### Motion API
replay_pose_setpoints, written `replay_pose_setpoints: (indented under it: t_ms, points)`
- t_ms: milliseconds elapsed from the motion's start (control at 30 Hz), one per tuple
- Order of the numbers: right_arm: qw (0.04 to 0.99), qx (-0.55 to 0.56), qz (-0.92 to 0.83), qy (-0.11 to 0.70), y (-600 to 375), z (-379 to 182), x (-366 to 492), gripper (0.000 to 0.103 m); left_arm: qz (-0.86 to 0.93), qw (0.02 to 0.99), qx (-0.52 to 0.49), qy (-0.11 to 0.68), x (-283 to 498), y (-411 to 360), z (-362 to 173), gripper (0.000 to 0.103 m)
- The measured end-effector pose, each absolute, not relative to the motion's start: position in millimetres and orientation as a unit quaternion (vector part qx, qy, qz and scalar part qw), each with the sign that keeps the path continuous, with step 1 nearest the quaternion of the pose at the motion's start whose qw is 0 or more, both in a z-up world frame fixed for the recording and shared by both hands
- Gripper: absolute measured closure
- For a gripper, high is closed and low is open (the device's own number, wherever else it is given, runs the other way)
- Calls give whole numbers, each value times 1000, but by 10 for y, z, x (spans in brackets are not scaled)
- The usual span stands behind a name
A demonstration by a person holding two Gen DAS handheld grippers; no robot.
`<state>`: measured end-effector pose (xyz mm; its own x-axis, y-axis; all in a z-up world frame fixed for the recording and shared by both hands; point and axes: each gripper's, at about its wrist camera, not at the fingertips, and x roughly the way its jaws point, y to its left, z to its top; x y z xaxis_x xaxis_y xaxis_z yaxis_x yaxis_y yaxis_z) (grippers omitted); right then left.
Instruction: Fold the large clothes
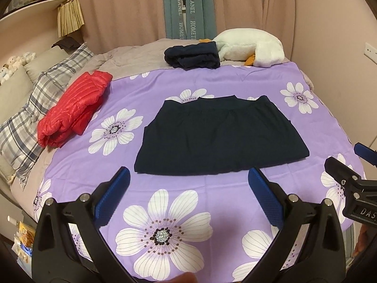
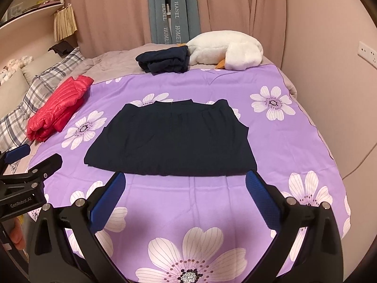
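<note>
A dark navy garment (image 1: 219,136) lies flat, folded into a wide trapezoid, on the purple flowered bedspread (image 1: 207,80); it also shows in the right wrist view (image 2: 172,139). My left gripper (image 1: 188,179) is open and empty, hovering just short of the garment's near edge. My right gripper (image 2: 185,182) is open and empty, also just short of that near edge. Each gripper shows at the side of the other's view: the right one (image 1: 348,162) and the left one (image 2: 35,158).
A folded red puffer jacket (image 1: 73,113) lies at the left by plaid pillows (image 1: 30,108). A folded dark garment (image 1: 193,55) and a white plush duck (image 1: 252,47) lie at the far end. Curtains (image 1: 132,7) hang behind. A wall (image 2: 329,59) borders the right.
</note>
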<state>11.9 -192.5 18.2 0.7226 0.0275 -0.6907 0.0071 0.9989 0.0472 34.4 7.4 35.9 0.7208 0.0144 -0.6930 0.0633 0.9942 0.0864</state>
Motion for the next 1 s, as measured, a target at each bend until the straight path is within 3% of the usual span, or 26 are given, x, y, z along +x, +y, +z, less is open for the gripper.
replay_pose_setpoints:
  t_ms: [1000]
  points:
    - [930,16,4,367,-1876,202,120,1,-5,926,52,373,392,78,344,2]
